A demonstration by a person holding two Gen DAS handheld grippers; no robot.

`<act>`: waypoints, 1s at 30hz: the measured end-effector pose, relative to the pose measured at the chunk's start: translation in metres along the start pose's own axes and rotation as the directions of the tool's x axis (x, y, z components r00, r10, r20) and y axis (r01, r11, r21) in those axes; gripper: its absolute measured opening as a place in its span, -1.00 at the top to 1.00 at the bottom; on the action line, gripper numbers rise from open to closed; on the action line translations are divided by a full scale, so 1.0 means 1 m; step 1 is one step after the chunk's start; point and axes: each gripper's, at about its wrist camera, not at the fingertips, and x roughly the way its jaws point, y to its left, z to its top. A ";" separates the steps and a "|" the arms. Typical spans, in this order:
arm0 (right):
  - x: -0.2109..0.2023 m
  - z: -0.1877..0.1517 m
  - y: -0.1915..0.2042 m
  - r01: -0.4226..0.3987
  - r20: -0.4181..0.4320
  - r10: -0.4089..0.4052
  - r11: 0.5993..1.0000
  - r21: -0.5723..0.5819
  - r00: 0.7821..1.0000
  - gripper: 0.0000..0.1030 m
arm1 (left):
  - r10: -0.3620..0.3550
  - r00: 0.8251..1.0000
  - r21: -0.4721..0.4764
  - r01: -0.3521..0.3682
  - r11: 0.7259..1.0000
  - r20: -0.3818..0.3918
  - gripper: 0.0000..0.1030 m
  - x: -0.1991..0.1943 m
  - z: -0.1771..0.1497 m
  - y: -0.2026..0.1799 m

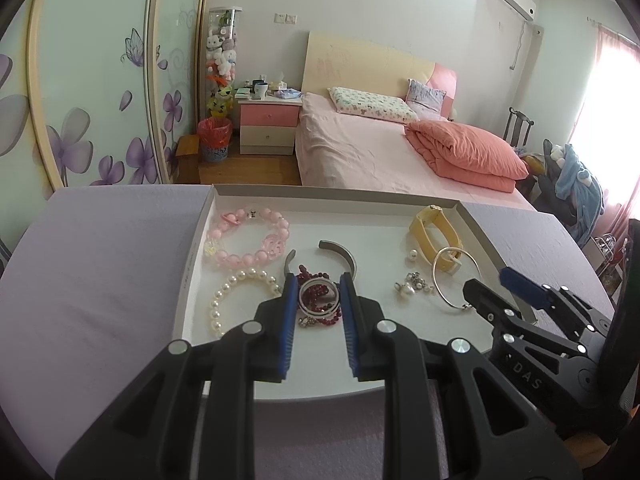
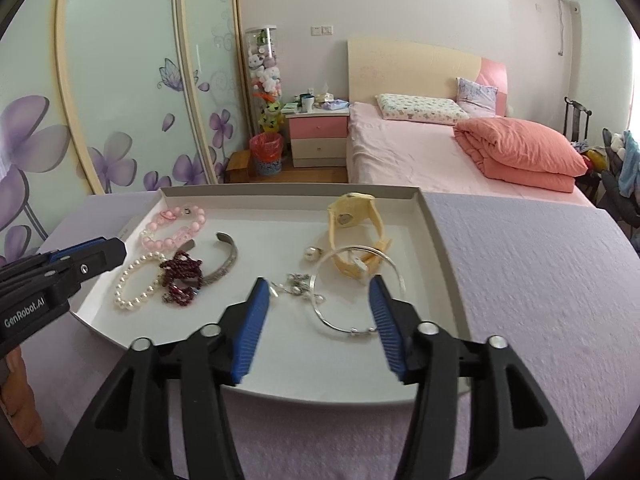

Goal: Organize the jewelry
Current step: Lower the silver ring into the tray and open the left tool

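A white tray [image 1: 200,224] [image 2: 436,232] on a lilac tablecloth holds jewelry. In it lie a pink bead bracelet [image 1: 248,236] [image 2: 172,228], a white pearl bracelet [image 1: 224,300] [image 2: 136,280], a dark red bead string [image 1: 320,300] [image 2: 182,274], a grey cuff [image 1: 344,256] [image 2: 226,258], a yellow watch [image 1: 436,236] [image 2: 356,228], a thin silver bangle [image 1: 456,280] [image 2: 352,296] and small pearl charms [image 1: 412,286] [image 2: 294,284]. My left gripper [image 1: 319,280] [image 2: 92,250] is open, its fingers either side of the red beads. My right gripper [image 2: 318,286] [image 1: 488,280] is open over the silver bangle.
The tablecloth [image 2: 540,280] spreads to both sides of the tray. Beyond the table are a bed [image 1: 360,148], a nightstand [image 1: 268,124], a red bin [image 1: 215,138] and a flower-patterned wardrobe [image 1: 80,100].
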 end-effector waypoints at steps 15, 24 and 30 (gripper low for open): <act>-0.004 -0.011 -0.010 0.067 0.032 -0.067 0.998 -0.020 0.997 -0.45 | -0.020 0.999 0.026 0.021 0.999 -0.047 0.58 0.034 -0.002 -0.020; -0.005 -0.012 -0.012 0.059 0.030 -0.058 0.998 -0.010 0.998 -0.49 | 0.000 0.998 0.009 0.001 1.000 -0.057 0.58 0.042 -0.001 -0.015; -0.005 -0.012 -0.013 0.058 0.029 -0.058 0.998 -0.009 0.998 -0.51 | 0.004 0.998 0.002 -0.004 1.000 -0.062 0.58 0.043 -0.001 -0.012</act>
